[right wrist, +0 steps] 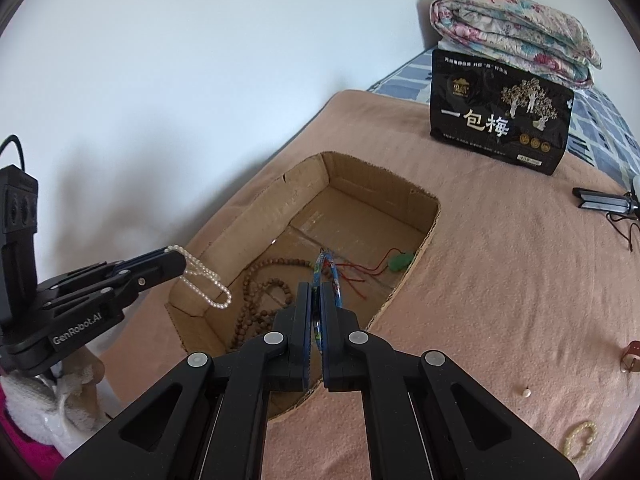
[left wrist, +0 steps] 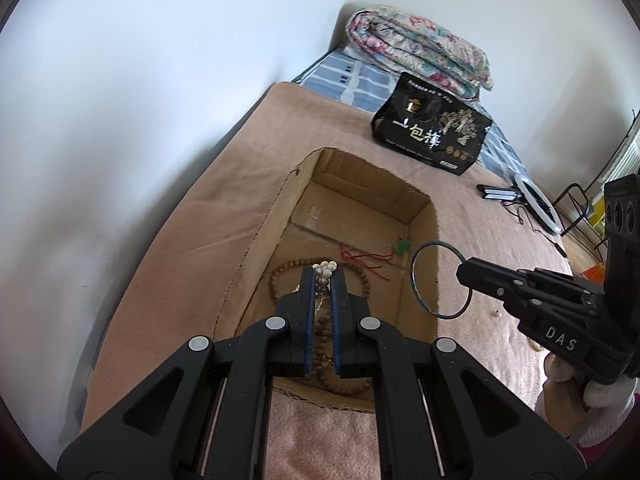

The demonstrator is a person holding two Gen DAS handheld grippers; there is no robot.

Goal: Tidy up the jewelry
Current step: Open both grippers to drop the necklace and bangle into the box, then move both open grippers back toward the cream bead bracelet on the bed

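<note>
So the left gripper (left wrist: 323,280) is clamped on a strand of small white pearl beads (right wrist: 208,282), which dangles in loops from the fingertips over the near-left corner of the open brown cardboard box (right wrist: 404,192). The right gripper (right wrist: 317,292) is pinched tight on a thin blue metal bangle (left wrist: 438,278), a plain round hoop held upright over the box's right edge. Inside the box, on the corrugated floor: a long brown wooden bead necklace (right wrist: 260,300) coiled up, plus a green jade-looking pendant on a thin red cord (right wrist: 401,261). The box sits on a fuzzy pink blanket (right wrist: 500,280). Out on the blanket to the right there's a small cream bead bracelet (right wrist: 578,438) and one loose pearl (right wrist: 526,392).
</note>
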